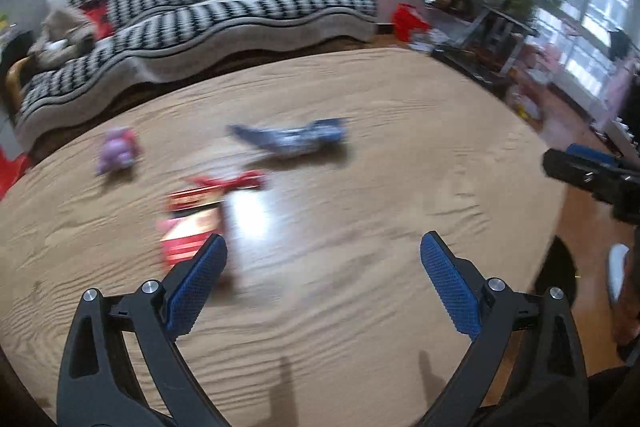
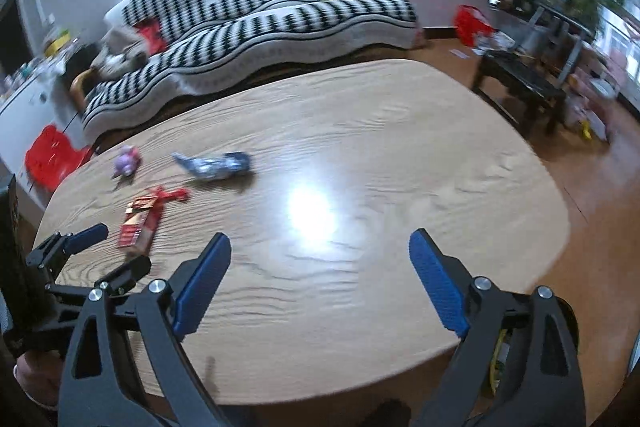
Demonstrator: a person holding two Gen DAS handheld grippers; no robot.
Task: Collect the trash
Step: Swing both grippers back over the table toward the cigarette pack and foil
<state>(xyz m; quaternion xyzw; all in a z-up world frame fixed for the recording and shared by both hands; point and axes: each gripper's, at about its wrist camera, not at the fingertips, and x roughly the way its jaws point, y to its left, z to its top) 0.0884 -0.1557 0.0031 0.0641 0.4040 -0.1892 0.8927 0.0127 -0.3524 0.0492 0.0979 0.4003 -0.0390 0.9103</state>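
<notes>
Left tool [image 1: 322, 247]: blue-padded jaws spread wide, nothing between them, angled down over the surface [image 1: 380, 155].
Right tool [image 2: 320, 247]: jaws likewise spread wide and empty, above the near part of the same surface; its tip also shows at the right edge of the left wrist view.
Surface: pale wood-grain top with rounded corners, a bright glare spot near the middle.
Trash, all lying on the far left part of the surface, apart from both tools:
- blue wrapper [image 2: 216, 165], crumpled, farthest toward the middle;
- red carton [image 2: 138, 223], flattened, nearest the left tool;
- red wrapper [image 2: 170, 195], touching the carton's far end;
- small purple item [image 2: 127, 161], near the far left edge; blurred, kind unclear.
Background: black-and-white patterned sofa [image 2: 260, 23] beyond the surface; dark low table [image 2: 520, 83] to the right.
</notes>
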